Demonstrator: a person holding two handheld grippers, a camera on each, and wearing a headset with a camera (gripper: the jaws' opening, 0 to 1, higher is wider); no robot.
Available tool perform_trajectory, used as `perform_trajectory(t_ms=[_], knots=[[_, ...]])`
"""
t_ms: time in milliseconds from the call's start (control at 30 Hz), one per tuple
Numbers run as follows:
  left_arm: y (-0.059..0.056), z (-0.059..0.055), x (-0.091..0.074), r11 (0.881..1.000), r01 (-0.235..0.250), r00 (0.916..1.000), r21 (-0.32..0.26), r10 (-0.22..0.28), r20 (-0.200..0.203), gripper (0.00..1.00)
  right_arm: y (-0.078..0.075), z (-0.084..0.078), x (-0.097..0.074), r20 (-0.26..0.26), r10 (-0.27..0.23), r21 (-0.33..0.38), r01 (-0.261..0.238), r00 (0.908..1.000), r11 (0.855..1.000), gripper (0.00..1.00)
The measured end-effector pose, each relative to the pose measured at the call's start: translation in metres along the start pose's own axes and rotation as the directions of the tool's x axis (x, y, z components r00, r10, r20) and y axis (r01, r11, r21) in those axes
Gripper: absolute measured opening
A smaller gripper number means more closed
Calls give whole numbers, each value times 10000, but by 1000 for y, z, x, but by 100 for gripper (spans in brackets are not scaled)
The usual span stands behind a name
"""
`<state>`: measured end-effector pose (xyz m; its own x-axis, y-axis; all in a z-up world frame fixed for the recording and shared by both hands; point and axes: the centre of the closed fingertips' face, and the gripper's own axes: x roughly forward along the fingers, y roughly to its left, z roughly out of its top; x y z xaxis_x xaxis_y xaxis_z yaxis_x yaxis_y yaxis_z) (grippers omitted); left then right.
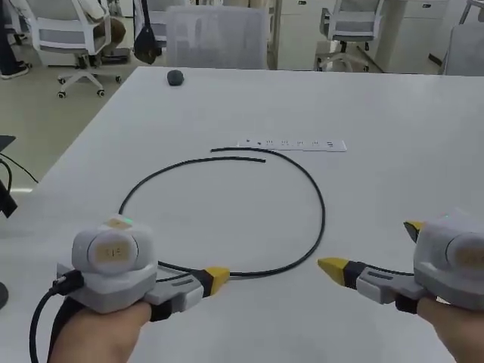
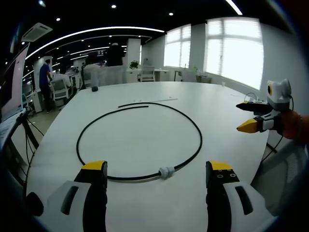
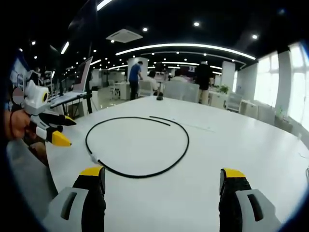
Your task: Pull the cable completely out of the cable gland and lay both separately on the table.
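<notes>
A long black cable lies in a big loop on the white table, its two ends overlapping at the far side. In the left gripper view a small white cable gland sits on the cable at the near arc, just ahead of my left gripper, which is open and holds nothing. The gland also shows on the cable in the right gripper view. My right gripper is open and empty, off the loop's right side. In the head view the left gripper covers the near arc and the right gripper hovers beside it.
A flat white strip lies just beyond the loop. A small dark object rests near the table's far edge, with office chairs behind it. People stand in the room's background.
</notes>
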<state>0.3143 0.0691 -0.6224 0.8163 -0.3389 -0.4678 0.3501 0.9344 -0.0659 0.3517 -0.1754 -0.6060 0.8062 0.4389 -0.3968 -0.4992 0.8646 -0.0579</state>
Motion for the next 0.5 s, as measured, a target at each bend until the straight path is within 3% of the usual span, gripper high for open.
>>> perform_trajectory(t_ms=[500], knots=[[2,-1,-1,10000,9,10000,-7,-9,-3,83,3,-2,1,-99,101,-103,-102,9999,9999,100]])
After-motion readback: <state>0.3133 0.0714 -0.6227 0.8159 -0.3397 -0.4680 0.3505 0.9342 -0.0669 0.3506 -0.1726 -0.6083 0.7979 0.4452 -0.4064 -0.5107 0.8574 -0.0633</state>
